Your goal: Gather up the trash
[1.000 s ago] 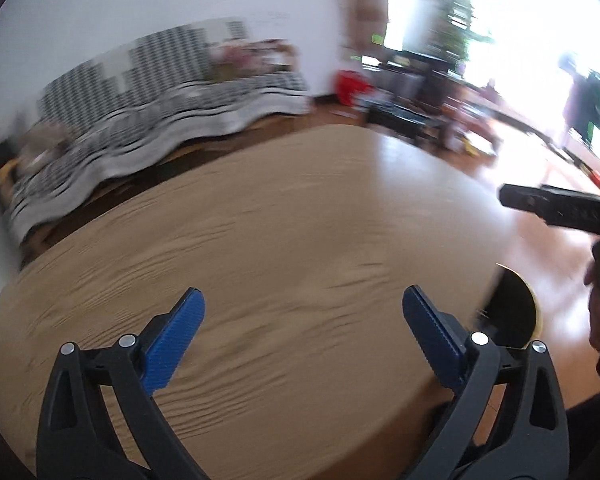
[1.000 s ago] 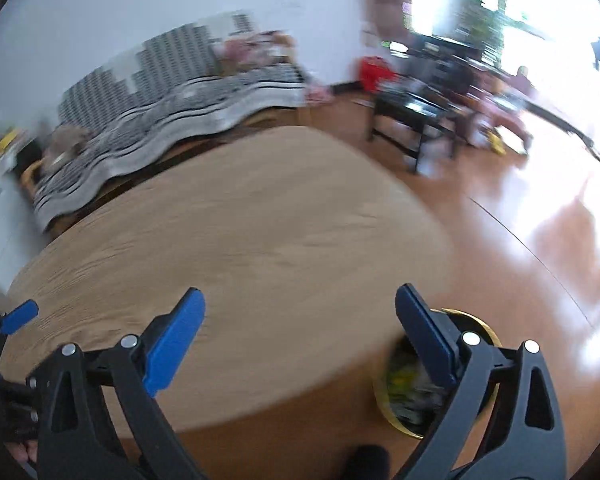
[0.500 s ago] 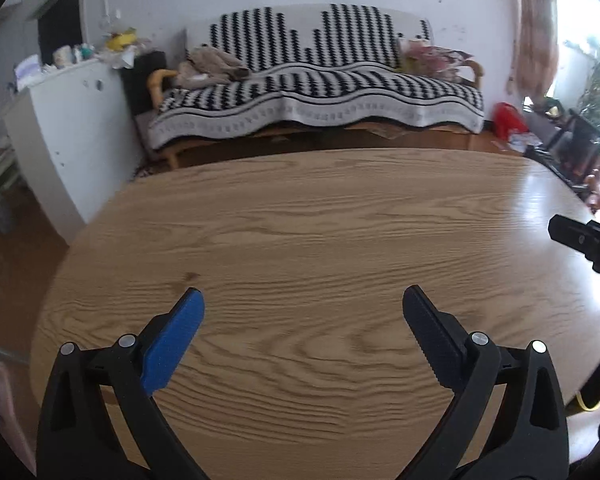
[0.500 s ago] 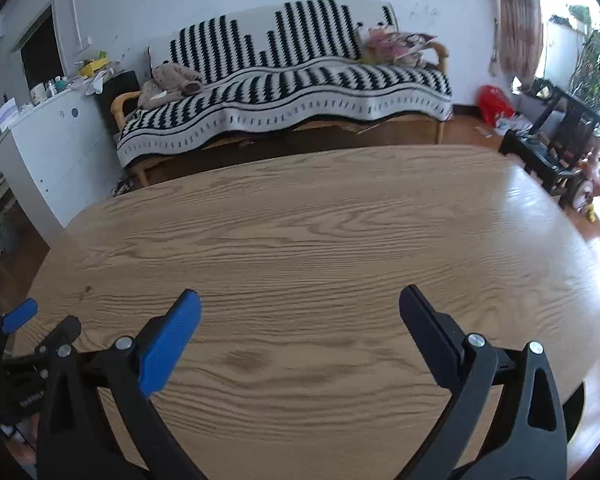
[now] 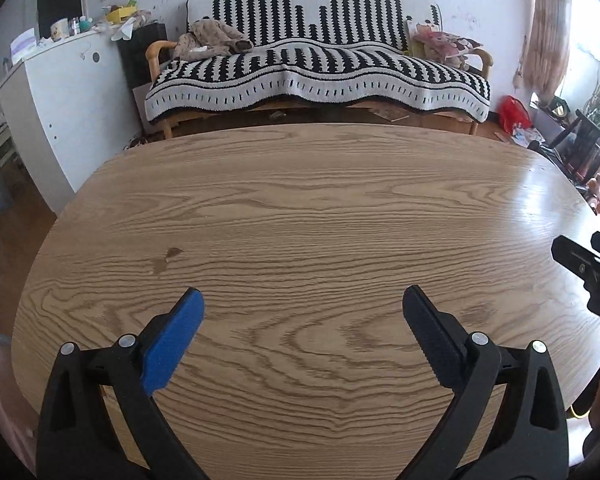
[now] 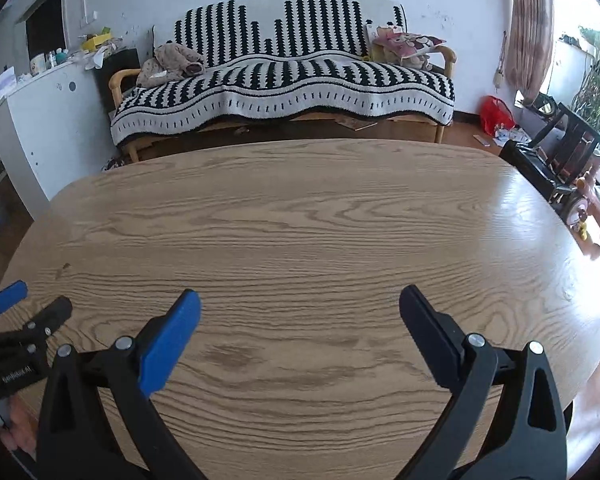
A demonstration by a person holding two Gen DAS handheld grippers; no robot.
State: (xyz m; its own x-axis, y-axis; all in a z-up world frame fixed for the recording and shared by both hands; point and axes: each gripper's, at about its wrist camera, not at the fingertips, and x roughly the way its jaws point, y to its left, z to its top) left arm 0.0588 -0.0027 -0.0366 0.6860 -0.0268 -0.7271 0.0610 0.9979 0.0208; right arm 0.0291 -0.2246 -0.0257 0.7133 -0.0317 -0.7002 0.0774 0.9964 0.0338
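Hovering over the wooden table (image 5: 300,208), the left gripper (image 5: 300,320) and right gripper (image 6: 298,320) both gape wide, holding nothing; no trash shows on the tabletop, so the risk I judge is grabbing at bare wood or overlooking litter lying out of view

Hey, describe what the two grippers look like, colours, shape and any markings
Both are black plastic clamp-style tools with curved arms and silver rivets. The left gripper and right gripper each have one bright blue ribbed pad and one dark navy toothed pad. In the right wrist view, the left gripper's body carries small white lettering, too small to read. No cables or sleeves show.
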